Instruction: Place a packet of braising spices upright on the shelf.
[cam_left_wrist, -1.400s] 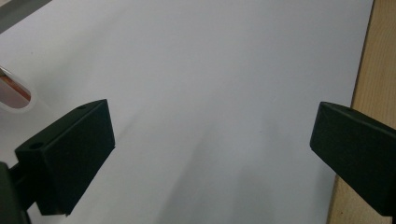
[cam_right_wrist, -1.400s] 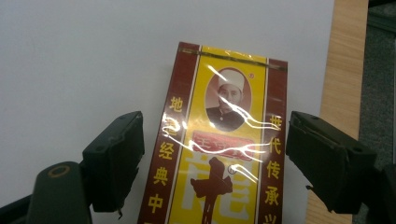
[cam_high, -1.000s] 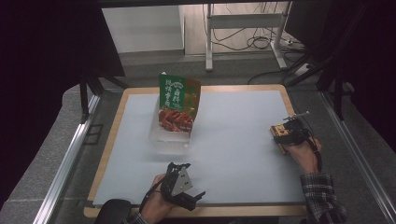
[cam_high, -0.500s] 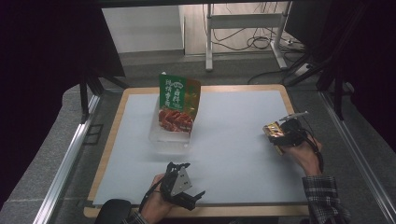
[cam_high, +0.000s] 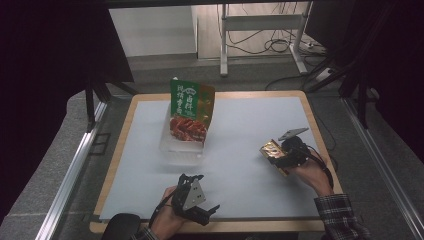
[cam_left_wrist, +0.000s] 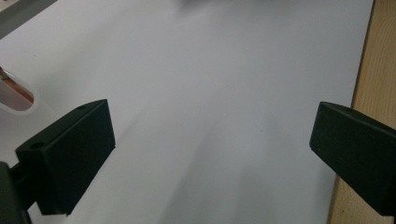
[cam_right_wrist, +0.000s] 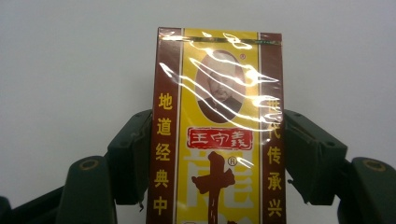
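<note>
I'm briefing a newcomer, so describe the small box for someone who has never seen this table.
On the white table, look to its right side, where the right claw is shut on the small box. It is yellow and brown, film-wrapped, unlike the bigger green pouch standing mid-table.

A pouch (cam_high: 190, 111) stands in a tray (cam_high: 181, 150) toward the table's (cam_high: 240, 125) back left (a small box (cam_high: 273, 152) lies well right, nearer the front).
</note>
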